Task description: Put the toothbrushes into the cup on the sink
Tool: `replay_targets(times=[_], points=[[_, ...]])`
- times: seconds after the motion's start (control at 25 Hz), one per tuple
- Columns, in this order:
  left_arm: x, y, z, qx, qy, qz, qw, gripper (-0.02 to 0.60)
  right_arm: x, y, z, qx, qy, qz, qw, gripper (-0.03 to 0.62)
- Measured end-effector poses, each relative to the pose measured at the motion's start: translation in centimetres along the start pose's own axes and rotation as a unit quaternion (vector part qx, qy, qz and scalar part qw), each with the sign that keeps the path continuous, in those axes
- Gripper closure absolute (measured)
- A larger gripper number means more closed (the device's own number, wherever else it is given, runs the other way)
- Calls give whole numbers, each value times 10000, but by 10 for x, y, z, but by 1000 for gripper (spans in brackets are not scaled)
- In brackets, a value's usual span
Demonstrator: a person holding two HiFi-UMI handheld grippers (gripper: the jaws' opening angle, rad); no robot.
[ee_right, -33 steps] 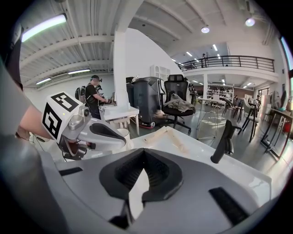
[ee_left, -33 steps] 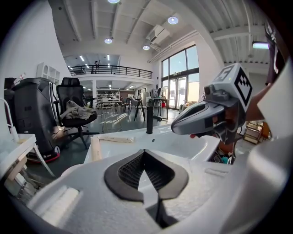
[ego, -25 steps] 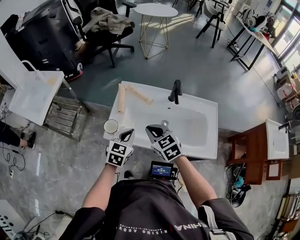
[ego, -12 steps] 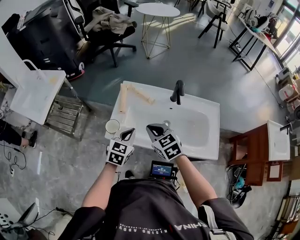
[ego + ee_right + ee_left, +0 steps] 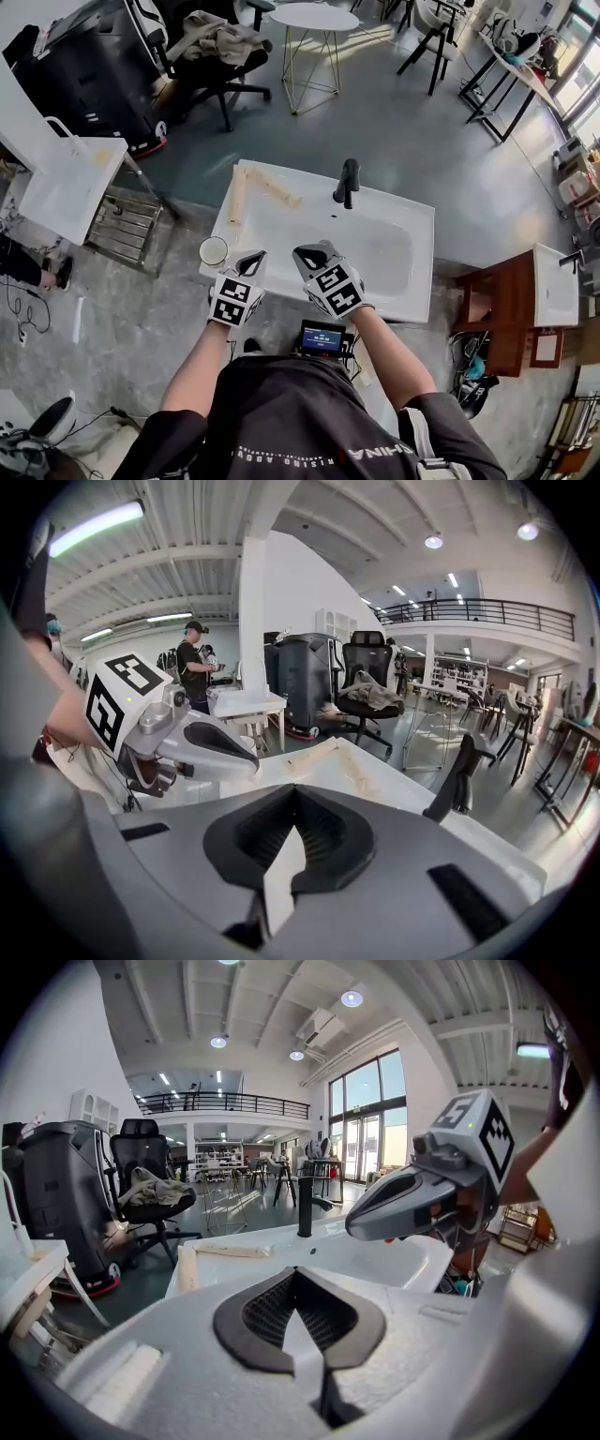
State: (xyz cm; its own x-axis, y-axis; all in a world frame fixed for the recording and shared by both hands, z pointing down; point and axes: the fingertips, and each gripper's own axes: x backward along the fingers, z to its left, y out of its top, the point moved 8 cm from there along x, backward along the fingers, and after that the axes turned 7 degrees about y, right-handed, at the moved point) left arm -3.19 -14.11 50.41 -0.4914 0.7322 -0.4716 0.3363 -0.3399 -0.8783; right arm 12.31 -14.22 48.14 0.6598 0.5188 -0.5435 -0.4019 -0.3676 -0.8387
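Two pale wooden toothbrushes lie on the back left corner of the white sink (image 5: 394, 281): one (image 5: 238, 195) along the left edge, the other (image 5: 277, 188) slanting toward the black faucet (image 5: 347, 182). A round cup (image 5: 213, 250) stands at the sink's front left corner. My left gripper (image 5: 251, 263) hovers just right of the cup, jaws shut and empty. Beside it my right gripper (image 5: 311, 255) is over the front rim, also shut and empty. The left gripper view shows both toothbrushes (image 5: 186, 1267) (image 5: 231, 1252) ahead, well beyond the jaws.
A second white basin unit (image 5: 66, 183) and a metal rack (image 5: 122, 230) stand to the left. Behind the sink are an office chair (image 5: 220, 56) and a round side table (image 5: 309, 23). A wooden cabinet (image 5: 502, 305) sits at the right.
The head view has shifted slightly, so the sink and cup sit a little further left. Both grippers stay shut at the sink's front edge.
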Motion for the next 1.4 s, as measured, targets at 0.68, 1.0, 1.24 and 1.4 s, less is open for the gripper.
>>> replay_targets(times=[0.68,1.0,1.24,1.4], points=[[-76,19,6,-42,116,344,9993,577,-50,4,-81,716,-191,569,9956,583],[-113,5,27,276,-7,483,9985,577,-100,-7,-113,575,-190,842,9946,540],[-133,1,32,461,-123,583,9972,577,-127,-12,-132,579,-114,983,9934,516],[-144,-3,34,543,-172,662,9962,577,-142,-15,-138,622,-19,1011,9929,500]])
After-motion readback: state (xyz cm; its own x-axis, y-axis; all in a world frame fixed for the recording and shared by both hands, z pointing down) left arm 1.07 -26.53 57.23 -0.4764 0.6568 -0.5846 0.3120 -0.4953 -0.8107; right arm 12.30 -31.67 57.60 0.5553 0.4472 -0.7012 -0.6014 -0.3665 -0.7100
